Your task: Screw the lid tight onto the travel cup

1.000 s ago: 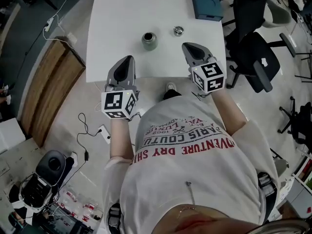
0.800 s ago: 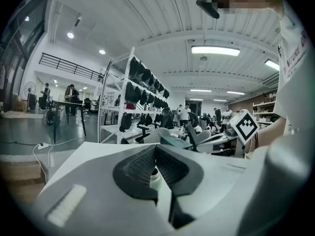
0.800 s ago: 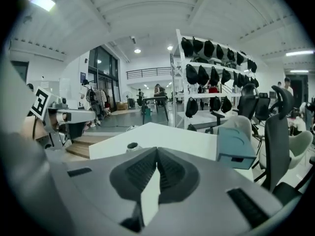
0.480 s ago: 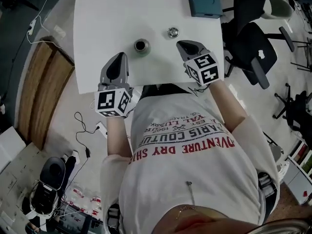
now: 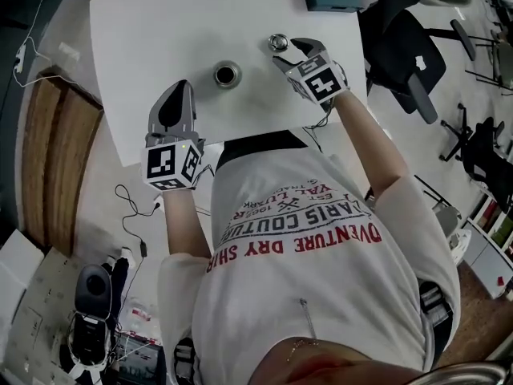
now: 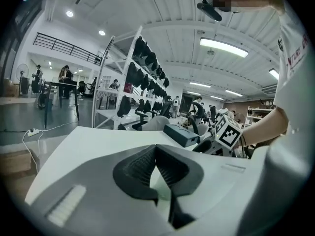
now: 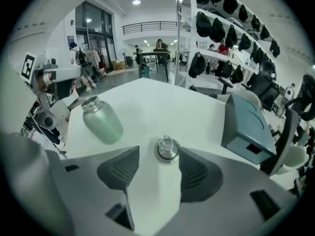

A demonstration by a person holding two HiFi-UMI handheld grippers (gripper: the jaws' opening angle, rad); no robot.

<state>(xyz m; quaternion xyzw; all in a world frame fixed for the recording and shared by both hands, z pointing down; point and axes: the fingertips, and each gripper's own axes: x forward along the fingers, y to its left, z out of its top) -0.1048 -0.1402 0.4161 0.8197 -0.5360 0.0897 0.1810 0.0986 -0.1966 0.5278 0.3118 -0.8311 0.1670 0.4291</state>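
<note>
Now right gripper (image 5: pixel 290 50) opening, lid (image 7: pixel 167 148) between tips; left gripper (image 6: pixel 156 151) pressed together

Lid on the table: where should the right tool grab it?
Probably by its round rim, across the sides, coming low from its near side: the lid lies flat, ring up. The right tool, jaws opening, has it at its tips, ungripped.

White table (image 5: pixel 152 46) on pale floor (image 5: pixel 96 215). Wooden board (image 5: pixel 48 159) lies off the table's left edge. Black office chairs (image 5: pixel 405 42) stand beyond its right edge. Tall open shelving (image 6: pixel 140 80) carries dark items. Strip lights (image 6: pixel 224 47) on white ceiling. Railed balcony (image 6: pixel 64 45) along far wall.
</note>
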